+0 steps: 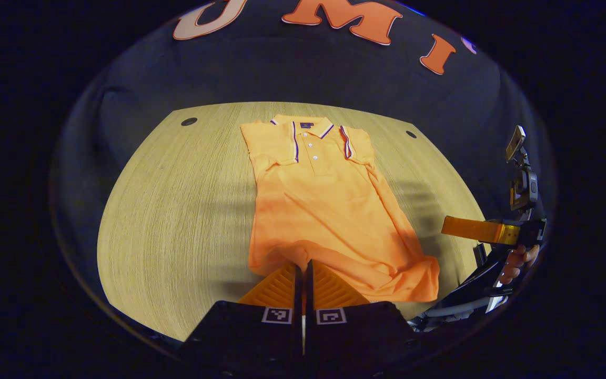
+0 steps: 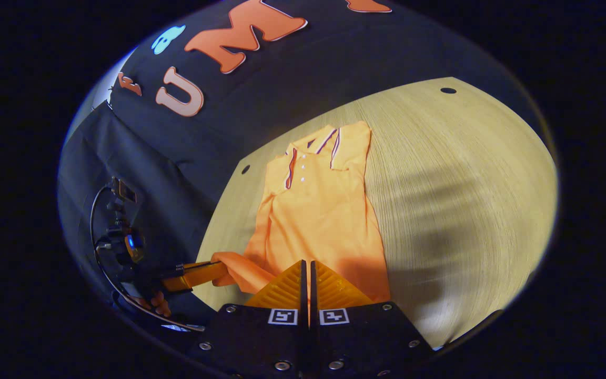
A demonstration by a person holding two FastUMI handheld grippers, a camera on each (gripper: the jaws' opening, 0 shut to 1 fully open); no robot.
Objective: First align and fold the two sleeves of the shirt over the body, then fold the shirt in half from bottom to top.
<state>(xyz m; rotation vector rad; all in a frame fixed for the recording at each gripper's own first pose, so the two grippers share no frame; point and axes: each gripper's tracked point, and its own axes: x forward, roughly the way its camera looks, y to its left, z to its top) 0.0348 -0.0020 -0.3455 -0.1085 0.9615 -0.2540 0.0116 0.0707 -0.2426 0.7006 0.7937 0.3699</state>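
the orange shirt lies flat on the worktop, sleeves folded in. left tongs pinch its hem; right tongs are closed at the hem, grip unclear.

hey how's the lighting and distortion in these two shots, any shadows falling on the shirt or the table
Left gripper view: fisheye bends the table edge into a curve; shadow bands cross the wood and the shirt, darkening its lower part. Right gripper view: same curved warp, a broad soft shadow lies on the table right of the shirt, whose hem is shaded near the claw.
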